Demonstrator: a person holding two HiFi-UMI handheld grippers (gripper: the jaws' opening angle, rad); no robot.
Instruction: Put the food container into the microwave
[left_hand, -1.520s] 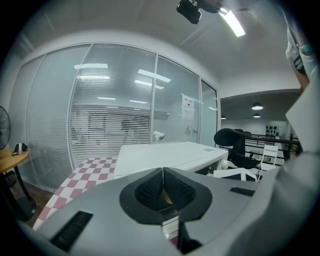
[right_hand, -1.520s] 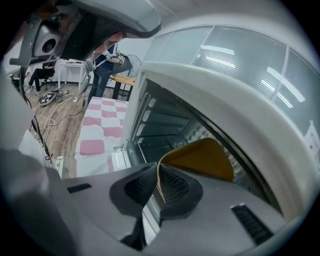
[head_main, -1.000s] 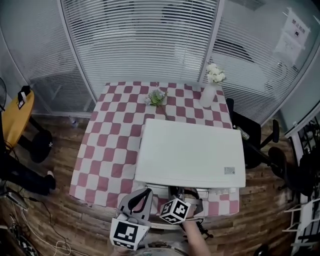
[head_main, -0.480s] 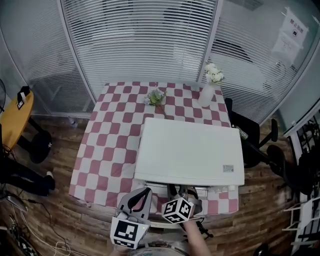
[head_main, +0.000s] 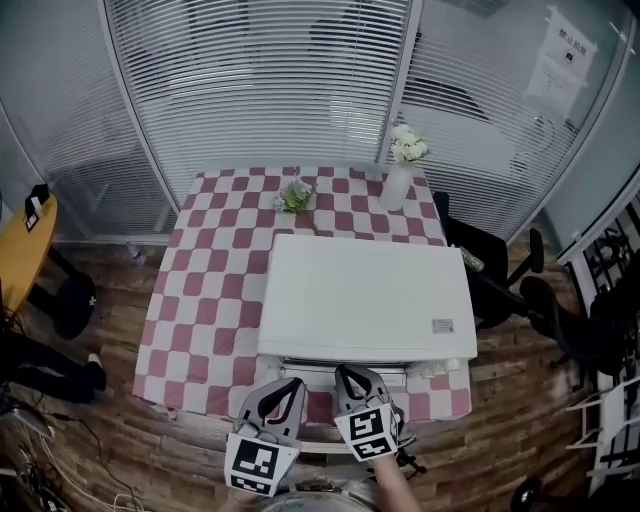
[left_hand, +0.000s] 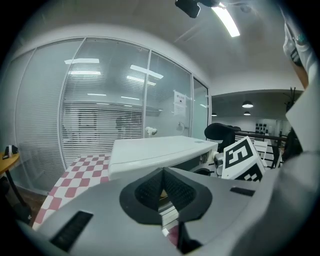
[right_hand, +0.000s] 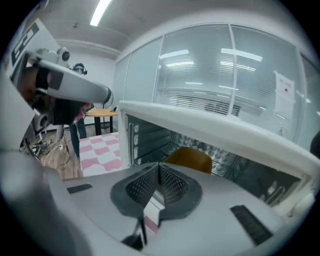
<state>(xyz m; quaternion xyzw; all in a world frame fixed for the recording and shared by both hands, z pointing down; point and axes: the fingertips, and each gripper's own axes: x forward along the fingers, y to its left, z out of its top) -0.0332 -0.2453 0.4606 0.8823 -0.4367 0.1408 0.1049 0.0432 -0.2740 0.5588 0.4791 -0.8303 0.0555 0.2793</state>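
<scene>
Fingers (left_hand: 148, 190) clenched: left gripper (left_hand: 163, 172), right gripper (right_hand: 159, 167) (both empty); one food container (right_hand: 189, 159) in microwave (head_main: 365, 300).

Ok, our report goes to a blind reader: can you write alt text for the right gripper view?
The right claw, shut and empty, points into an open white microwave with a rounded amber object inside, probably the food container. The left claw hangs at upper left, with a pink-checked cloth below it.
</scene>
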